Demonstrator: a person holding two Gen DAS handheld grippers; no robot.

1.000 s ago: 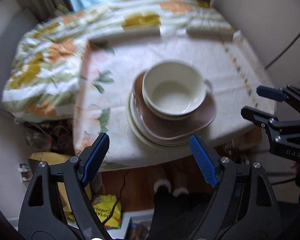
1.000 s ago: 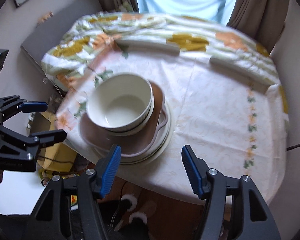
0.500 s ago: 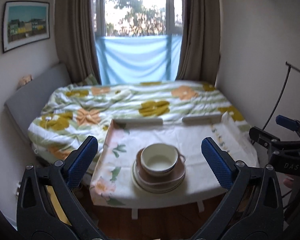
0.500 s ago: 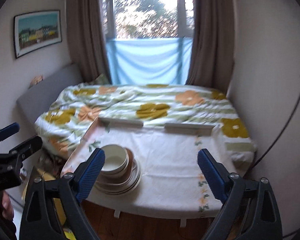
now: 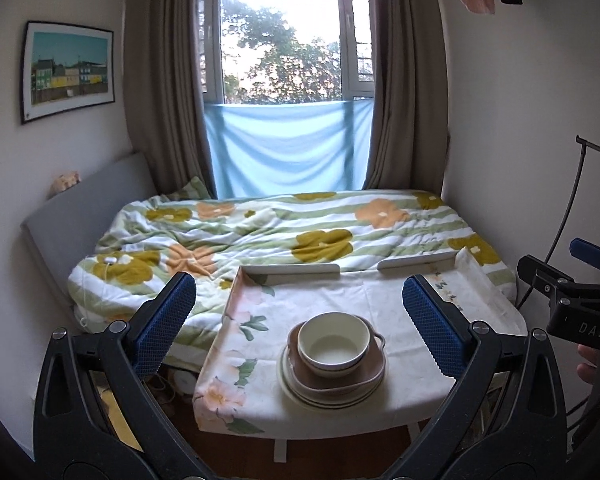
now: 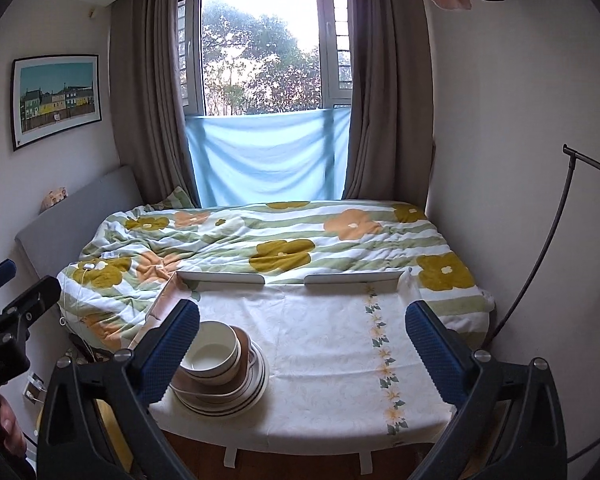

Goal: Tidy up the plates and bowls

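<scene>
A cream bowl (image 5: 334,344) sits on a brown dish (image 5: 370,374), which rests on a stack of cream plates (image 5: 296,390) near the front edge of a small table (image 5: 416,312) with a floral cloth. The same bowl (image 6: 212,354) and plates (image 6: 252,394) show at the lower left in the right wrist view. My left gripper (image 5: 298,324) is open and empty, held back from the table above the stack. My right gripper (image 6: 302,344) is open and empty, over the table right of the stack. The right gripper also shows at the far right in the left wrist view (image 5: 568,276).
The table stands against a bed with a flowered quilt (image 5: 284,232). Two white rails (image 5: 296,269) edge the table's far side. Walls close in left and right, with curtains and a window behind. A black curved lamp pole (image 6: 548,240) stands at the right.
Both grippers have pulled back and tilted up from close over the dish stack, so the whole room now shows. The stack has not moved. Both grippers stay open.
</scene>
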